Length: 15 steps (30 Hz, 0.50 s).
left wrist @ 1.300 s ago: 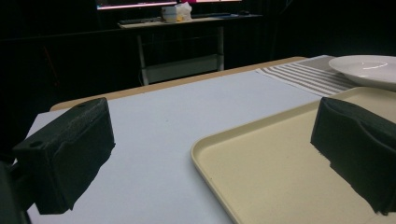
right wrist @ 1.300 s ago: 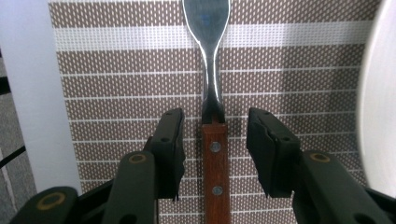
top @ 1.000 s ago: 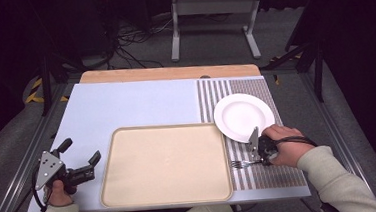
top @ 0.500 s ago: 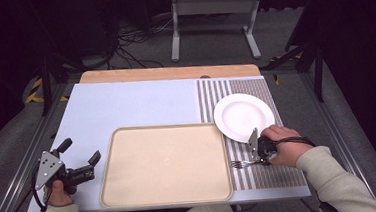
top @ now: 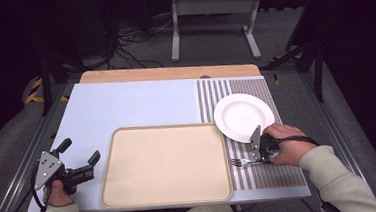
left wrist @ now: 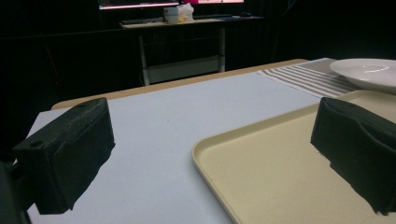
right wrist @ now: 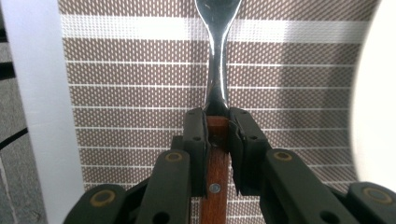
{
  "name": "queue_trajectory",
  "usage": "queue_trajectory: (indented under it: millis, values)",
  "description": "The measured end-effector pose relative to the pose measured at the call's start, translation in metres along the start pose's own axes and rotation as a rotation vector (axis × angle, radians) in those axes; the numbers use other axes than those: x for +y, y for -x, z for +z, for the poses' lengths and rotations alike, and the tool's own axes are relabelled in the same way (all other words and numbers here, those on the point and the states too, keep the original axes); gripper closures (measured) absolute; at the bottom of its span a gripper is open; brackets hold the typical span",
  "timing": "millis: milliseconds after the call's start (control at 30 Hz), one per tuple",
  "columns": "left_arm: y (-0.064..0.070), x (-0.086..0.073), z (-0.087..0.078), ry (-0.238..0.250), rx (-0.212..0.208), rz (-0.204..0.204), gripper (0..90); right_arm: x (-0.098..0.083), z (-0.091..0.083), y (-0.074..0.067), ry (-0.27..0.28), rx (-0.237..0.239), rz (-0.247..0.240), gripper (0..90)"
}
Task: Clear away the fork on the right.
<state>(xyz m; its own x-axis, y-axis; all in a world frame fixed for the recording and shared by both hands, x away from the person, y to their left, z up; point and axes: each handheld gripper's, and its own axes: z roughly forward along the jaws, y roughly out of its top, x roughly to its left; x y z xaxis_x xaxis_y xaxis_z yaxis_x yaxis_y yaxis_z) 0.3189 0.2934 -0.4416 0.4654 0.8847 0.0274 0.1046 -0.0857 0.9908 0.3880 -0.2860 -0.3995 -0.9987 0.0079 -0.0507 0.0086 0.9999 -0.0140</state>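
The right hand-held gripper (right wrist: 217, 123) is clenched on a fork with a reddish-brown wooden handle and a polished steel neck (right wrist: 217, 65). Its two black jaws press on either side of the handle, just where wood meets metal, and a small rivet shows in the wood below them. The fork lies flat on a woven placemat striped brown and white (right wrist: 140, 70), its shaft running straight ahead of the jaws. In the high view the right hand-held gripper (top: 259, 153) sits low over the mat with the fork's tines (top: 236, 163) pointing toward a beige rectangular plastic tray with rounded corners (top: 165, 165). A round white plate (top: 243, 116), smooth and glossy, rests on the mat just beyond this hand-held gripper.

The left hand-held gripper (top: 82, 158) is released: its jaws stand wide apart with nothing between them. It hangs just beside the tray's near left corner without touching it. In the left gripper view its blocky black pads (left wrist: 70, 154) have a matte, foam-like surface, and the tray's raised rim (left wrist: 205, 144) curves between them.

The tabletop (top: 126, 108) is pale blue-grey and smooth, with a strip of light wood (top: 168, 73) along its far edge. Around it the room is dark, with grey carpet, tangled cables and the metal legs of a stand (top: 213, 29) beyond the tabletop.
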Motion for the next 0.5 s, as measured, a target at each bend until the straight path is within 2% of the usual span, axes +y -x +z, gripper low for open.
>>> queue_trajectory:
  millis: [500]
  values:
    - [-0.001, 0.0, 0.0, 0.004, 0.004, -0.004, 0.1, 0.005, -0.029, 0.001, 0.084, -0.044, 0.05, 77.6]
